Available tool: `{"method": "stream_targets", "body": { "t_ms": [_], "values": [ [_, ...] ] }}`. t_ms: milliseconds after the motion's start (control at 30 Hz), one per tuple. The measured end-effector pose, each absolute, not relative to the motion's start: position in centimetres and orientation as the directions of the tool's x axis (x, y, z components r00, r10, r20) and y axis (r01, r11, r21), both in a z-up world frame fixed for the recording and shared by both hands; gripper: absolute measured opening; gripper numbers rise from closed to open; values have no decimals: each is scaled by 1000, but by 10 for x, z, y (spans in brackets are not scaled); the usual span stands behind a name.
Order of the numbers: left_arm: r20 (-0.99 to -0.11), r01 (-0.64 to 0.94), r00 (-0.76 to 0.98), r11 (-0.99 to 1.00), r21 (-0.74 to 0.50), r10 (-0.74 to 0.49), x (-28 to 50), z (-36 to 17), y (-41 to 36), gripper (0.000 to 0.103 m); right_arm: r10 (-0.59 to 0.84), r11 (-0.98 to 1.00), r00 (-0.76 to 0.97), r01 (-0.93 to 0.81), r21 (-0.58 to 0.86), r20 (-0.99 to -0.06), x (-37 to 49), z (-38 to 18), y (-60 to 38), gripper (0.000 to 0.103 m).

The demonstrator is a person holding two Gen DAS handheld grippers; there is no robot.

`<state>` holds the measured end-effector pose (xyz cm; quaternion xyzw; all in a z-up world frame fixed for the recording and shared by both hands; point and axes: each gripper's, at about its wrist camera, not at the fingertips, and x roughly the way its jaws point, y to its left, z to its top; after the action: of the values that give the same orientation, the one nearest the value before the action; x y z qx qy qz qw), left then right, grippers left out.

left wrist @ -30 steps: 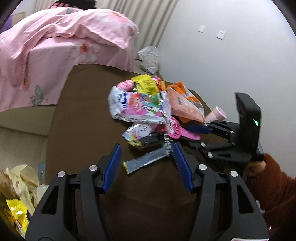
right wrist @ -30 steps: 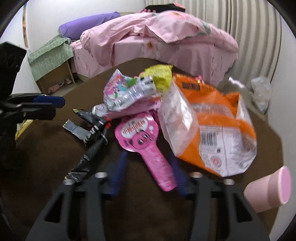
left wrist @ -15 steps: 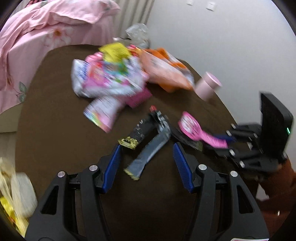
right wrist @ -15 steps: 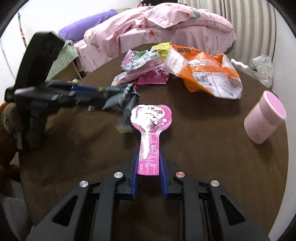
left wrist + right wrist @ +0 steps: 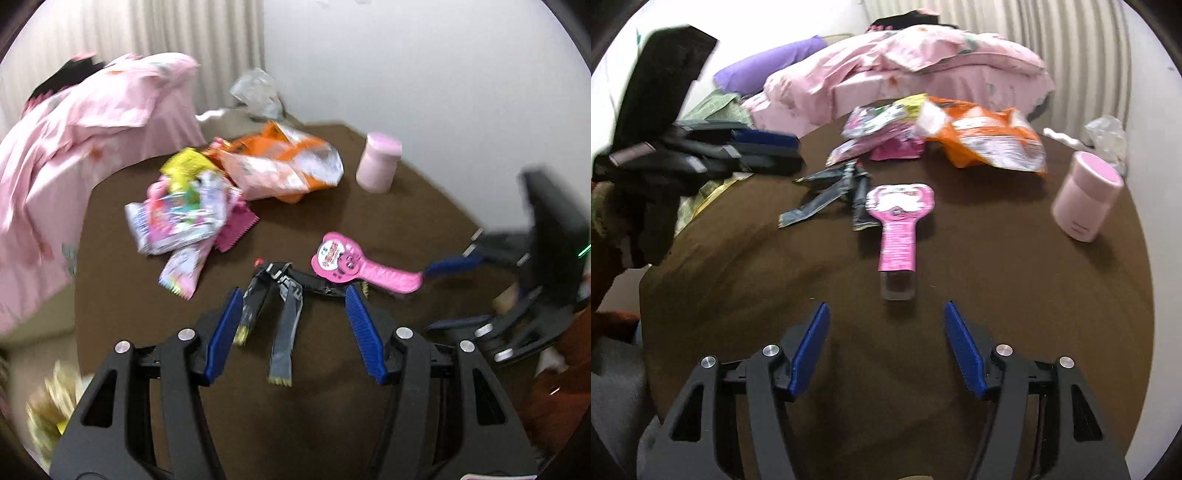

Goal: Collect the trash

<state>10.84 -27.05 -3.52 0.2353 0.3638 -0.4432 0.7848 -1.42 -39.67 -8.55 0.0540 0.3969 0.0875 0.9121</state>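
The right tool (image 5: 882, 354) had just been opening and stood released, nothing between its jaws, the pink lollipop wrapper (image 5: 897, 225) dropped mid-tabletop (image 5: 1015, 295), likely pulled clear for gathering. The left tool (image 5: 291, 332), also released, hovered over the dark wrappers (image 5: 280, 306), the remaining trash pile (image 5: 221, 184) lying toward the far edge.

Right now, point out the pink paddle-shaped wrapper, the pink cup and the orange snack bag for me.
pink paddle-shaped wrapper (image 5: 899, 218): right wrist view, where its round head meets the handle.
pink cup (image 5: 1084, 197): right wrist view, middle of its side wall.
orange snack bag (image 5: 284, 166): left wrist view, middle of its crumpled face.
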Motion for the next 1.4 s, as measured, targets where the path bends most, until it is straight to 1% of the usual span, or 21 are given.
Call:
{"method": "stream_targets", "body": {
  "t_ms": [67, 100, 133, 167, 267, 367, 433, 500, 533, 567, 600, 633, 733, 833, 900, 933, 1067, 1167, 1300, 1333, 1400],
  "values": [
    [-810, 876, 317, 480, 51, -493, 119, -51, -283, 55, 175, 983, 684, -79, 166, -708, -17, -85, -404, 61],
    [-823, 873, 307, 486, 43, -478, 125, -58, -285, 52, 159, 984, 688, -52, 171, -708, -17, -84, -408, 61],
    [-830, 859, 324, 509, 56, -455, 131, -64, -287, 49, 142, 985, 692, -26, 173, -708, -17, -84, -411, 61],
    [-838, 841, 337, 537, 64, -428, 137, -69, -286, 40, 121, 985, 699, 3, 172, -705, -18, -83, -414, 61],
    [-842, 823, 303, 568, -6, -447, 140, -66, -270, 28, 89, 981, 708, 58, 184, -701, -20, -78, -417, 61],
    [-840, 806, 296, 591, -37, -455, 131, -56, -245, 25, 112, 974, 723, 55, 218, -682, -12, -66, -415, 61],
    [-837, 785, 269, 612, -95, -476, 126, -51, -226, 25, 154, 969, 725, 23, 247, -672, 0, -58, -412, 61],
    [-821, 766, 238, 620, -169, -519, 122, -47, -208, 27, 152, 971, 712, 24, 239, -686, 16, -55, -406, 61],
    [-812, 764, 214, 611, -208, -544, 121, -47, -201, 30, 126, 977, 702, 37, 212, -701, 22, -55, -402, 61],
    [-804, 762, 194, 602, -237, -562, 121, -48, -197, 39, 97, 983, 691, 46, 178, -716, 30, -56, -397, 61],
    [-798, 762, 182, 595, -255, -574, 119, -48, -195, 46, 72, 988, 680, 52, 147, -730, 36, -59, -392, 61],
    [-792, 762, 172, 588, -271, -586, 118, -49, -190, 47, 49, 991, 667, 59, 118, -743, 45, -62, -388, 61],
    [-783, 751, 178, 597, -284, -597, 116, -50, -180, 48, 32, 996, 621, 49, 80, -783, 69, -74, -382, 61],
    [-763, 731, 182, 604, -317, -621, 115, -48, -166, 49, 38, 997, 599, 29, 70, -800, 85, -78, -383, 61],
    [-762, 731, 191, 607, -310, -619, 115, -48, -163, 49, 74, 995, 590, 8, 97, -804, 92, -81, -386, 56],
    [-764, 731, 194, 609, -306, -616, 114, -48, -164, 49, 85, 994, 587, -1, 105, -805, 95, -82, -387, 47],
    [-761, 743, 202, 603, -291, -616, 112, -48, -170, 49, 79, 994, 623, 14, 111, -778, 88, -76, -388, 47],
    [-769, 756, 193, 592, -280, -610, 114, -48, -186, 49, 34, 994, 664, 56, 95, -747, 71, -68, -390, 47],
    [-817, 736, 234, 645, -206, -527, 122, -57, -211, 49, 34, 987, 682, 93, 132, -731, 52, -65, -396, 47],
    [-830, 725, 234, 659, -198, -506, 123, -61, -217, 49, 30, 986, 683, 98, 133, -729, 48, -64, -397, 47],
    [-836, 714, 244, 675, -188, -491, 123, -64, -221, 39, 15, 986, 685, 109, 123, -728, 45, -62, -398, 47]
  ]
}}
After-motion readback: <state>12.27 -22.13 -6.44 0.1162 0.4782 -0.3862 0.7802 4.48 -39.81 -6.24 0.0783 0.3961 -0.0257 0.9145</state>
